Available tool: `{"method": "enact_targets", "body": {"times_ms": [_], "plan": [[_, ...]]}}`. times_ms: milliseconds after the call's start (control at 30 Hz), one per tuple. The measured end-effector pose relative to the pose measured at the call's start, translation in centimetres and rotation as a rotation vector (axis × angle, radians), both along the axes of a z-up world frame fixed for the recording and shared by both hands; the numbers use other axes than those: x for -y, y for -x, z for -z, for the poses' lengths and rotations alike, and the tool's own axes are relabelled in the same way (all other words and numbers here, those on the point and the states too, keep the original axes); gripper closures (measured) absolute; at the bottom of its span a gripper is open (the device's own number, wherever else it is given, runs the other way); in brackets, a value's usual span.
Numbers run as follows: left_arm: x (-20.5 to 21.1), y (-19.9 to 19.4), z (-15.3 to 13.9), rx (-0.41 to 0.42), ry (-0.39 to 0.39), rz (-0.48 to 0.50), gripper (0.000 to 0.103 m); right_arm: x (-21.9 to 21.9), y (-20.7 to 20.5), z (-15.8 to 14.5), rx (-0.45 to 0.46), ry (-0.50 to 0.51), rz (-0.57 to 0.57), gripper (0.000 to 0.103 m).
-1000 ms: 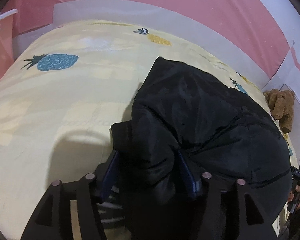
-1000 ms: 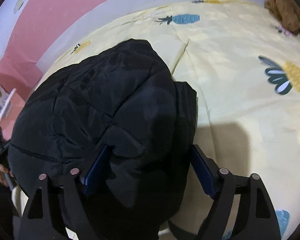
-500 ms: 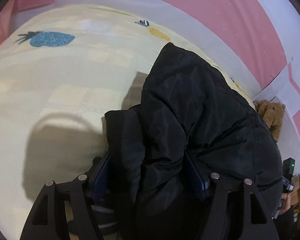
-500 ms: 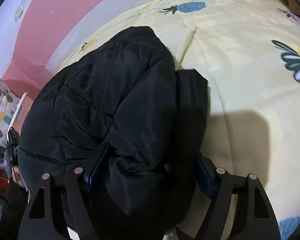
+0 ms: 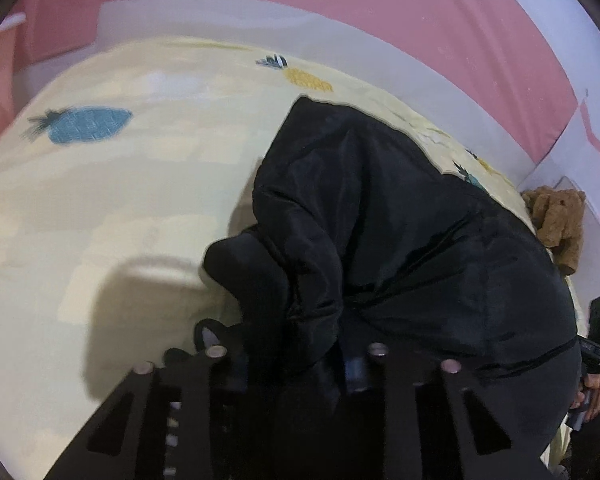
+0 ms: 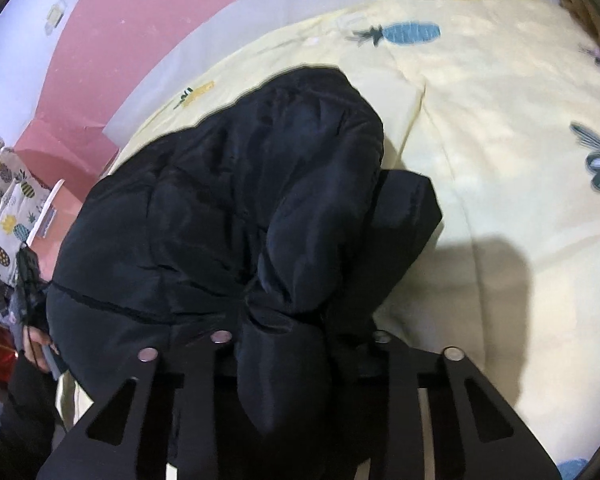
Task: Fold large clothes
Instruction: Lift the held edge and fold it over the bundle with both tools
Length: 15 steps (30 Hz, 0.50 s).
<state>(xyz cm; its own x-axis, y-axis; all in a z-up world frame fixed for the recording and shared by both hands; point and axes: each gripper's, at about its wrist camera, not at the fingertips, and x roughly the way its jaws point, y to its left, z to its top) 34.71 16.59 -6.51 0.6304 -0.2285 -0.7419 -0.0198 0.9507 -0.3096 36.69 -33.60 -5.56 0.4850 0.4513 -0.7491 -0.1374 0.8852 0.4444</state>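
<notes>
Two grippers are seen gathered on one black padded jacket point(image 5: 412, 240), which lies bunched on a pale yellow bedspread point(image 5: 112, 208) printed with pineapples. In the left wrist view the left gripper point(image 5: 292, 354) is placed at the near edge of the jacket; its jaws are closing, and a thick roll of the black fabric is caught between them, the fabric bulging up and over the finger bases. The pads themselves are hidden by the cloth. In the right wrist view the right gripper point(image 6: 300, 340) is likewise set at the jacket's near edge, on the opposite side; its jaws are closing too, and a puffy fold of the jacket point(image 6: 240, 208) is pinched between them and hangs down past the finger bases.

The jacket is folded into a rounded heap, with a narrower dark flap projecting from under its outer side toward the open bedspread. A blue pineapple print point(image 5: 86, 130) is seen well apart from the jacket, beyond it on the left wrist view. A brown plush toy point(image 5: 558, 228) is seen just past the jacket's far side, at the bed's edge. Behind the jacket a pink and white wall point(image 5: 380, 20) is visible. A person's hand point(image 5: 598, 384) is glimpsed beside the jacket.
</notes>
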Motion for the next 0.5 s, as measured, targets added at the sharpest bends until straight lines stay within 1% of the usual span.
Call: {"method": "enact_targets", "body": {"times_ms": [100, 300, 400, 500], "plan": [[0.1, 1.2, -2.4, 0.038, -0.039, -0.012, 0.080, 0.1, 1.0, -2.3, 0.040, 0.008, 0.005, 0.079], [-0.4, 3.1, -8.1, 0.128, -0.051, -0.024, 0.081, -0.3, 1.9, -7.3, 0.132, -0.001, -0.005, 0.079], [-1.5, 3.2, -10.4, 0.169, -0.055, -0.038, 0.081, -1.1, 1.7, -8.9, 0.170, -0.009, -0.013, 0.079], [-2.9, 2.7, -12.2, 0.199, -0.064, -0.057, 0.081, -2.5, 0.6, -9.9, 0.195, -0.023, -0.022, 0.079]]}}
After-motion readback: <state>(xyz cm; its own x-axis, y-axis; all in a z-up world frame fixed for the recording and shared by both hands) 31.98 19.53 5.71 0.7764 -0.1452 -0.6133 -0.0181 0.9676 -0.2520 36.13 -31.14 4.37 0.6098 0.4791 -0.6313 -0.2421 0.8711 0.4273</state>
